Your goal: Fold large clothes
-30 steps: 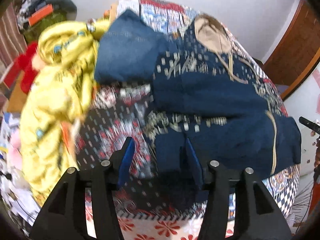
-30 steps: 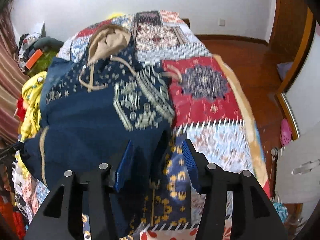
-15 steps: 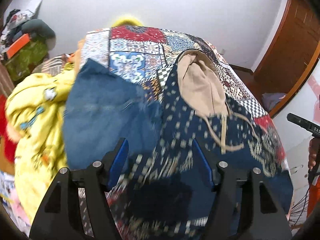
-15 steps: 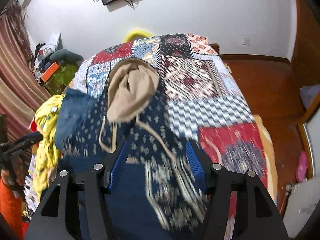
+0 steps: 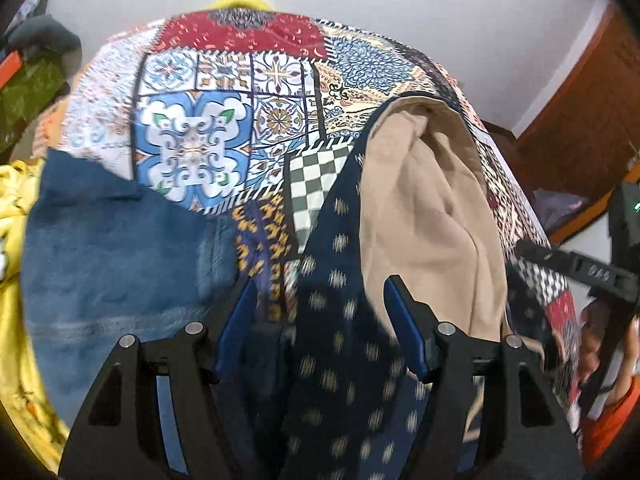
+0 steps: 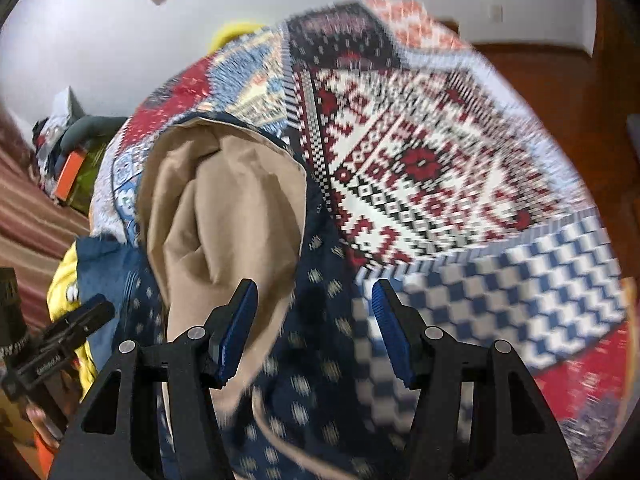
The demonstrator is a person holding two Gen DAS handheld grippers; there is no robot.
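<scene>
Navy hooded garment (image 5: pixel 340 360) lies on the bed (image 5: pixel 192 136), long axis running away from both tools. Tan hood (image 5: pixel 424 216) as landmark: left tool (image 5: pixel 320 316) just left of it, right tool (image 6: pixel 314 320) just right; both part-open, empty, equally near

Hardly any readable text. The black bar of the other gripper (image 5: pixel 576 268) at the right edge of the left wrist view carries small pale characters that look like "0A0", too blurred to confirm. In the right wrist view the matching black bar (image 6: pixel 60 354) at lower left has a short white printed line, illegible from motion blur; nothing else in either view bears lettering I can make out.
</scene>
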